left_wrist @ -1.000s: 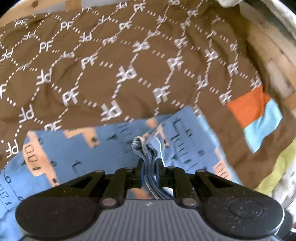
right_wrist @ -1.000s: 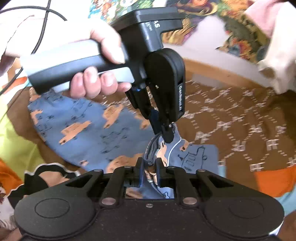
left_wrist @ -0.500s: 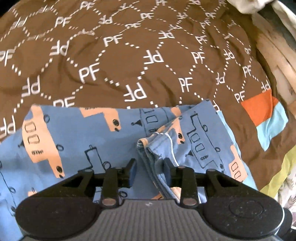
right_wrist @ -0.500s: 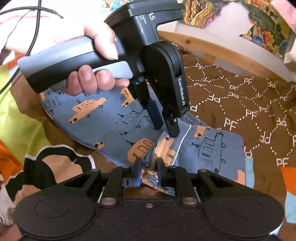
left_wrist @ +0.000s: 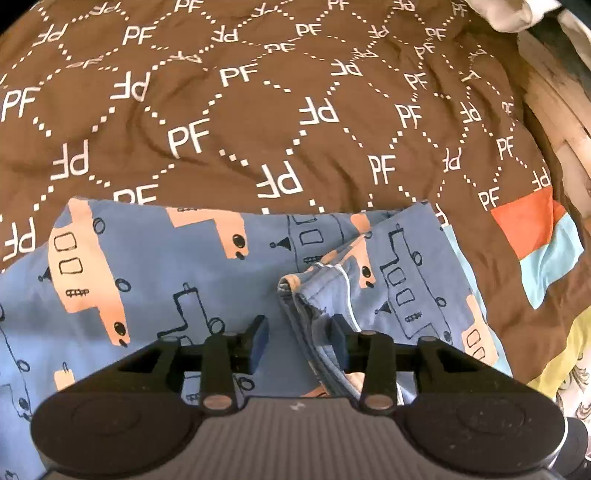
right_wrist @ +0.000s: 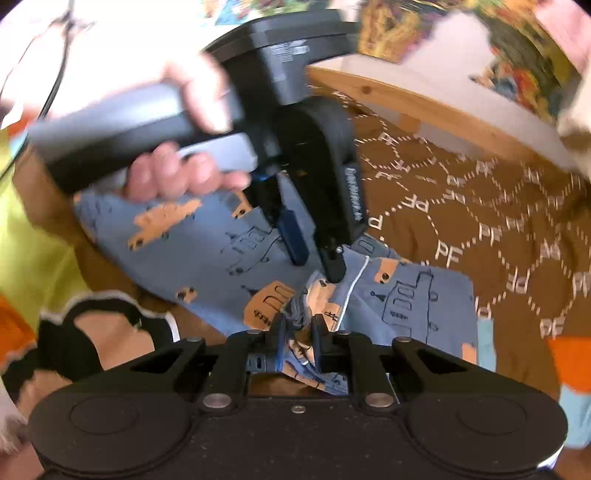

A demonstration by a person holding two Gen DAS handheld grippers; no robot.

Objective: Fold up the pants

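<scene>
Blue pants point(left_wrist: 166, 266) printed with orange vehicles lie flat on a brown bedspread point(left_wrist: 258, 110). A bunched fold of their edge point(left_wrist: 295, 295) rests between the pads of my left gripper point(left_wrist: 298, 334). Its jaws are opening and the pads stand off the cloth. In the right wrist view, a hand point(right_wrist: 177, 177) holds the left gripper point(right_wrist: 314, 262) pointing down over the pants point(right_wrist: 221, 240). My right gripper point(right_wrist: 298, 328) sits just below it, jaws closing, pads pressed on a gathered bit of the same bunched edge.
A wooden bed frame point(right_wrist: 424, 99) runs along the far side and shows again at the right point(left_wrist: 554, 110). The bedspread has an orange and light blue patch point(left_wrist: 528, 229) and a yellow-green area point(right_wrist: 29, 240). A pale cloth point(left_wrist: 506, 14) lies at the top right.
My left gripper went from shut on the bunched pants edge to open, and came down closer to the bed. The fold now lies on the pants. My right gripper keeps its hold.
</scene>
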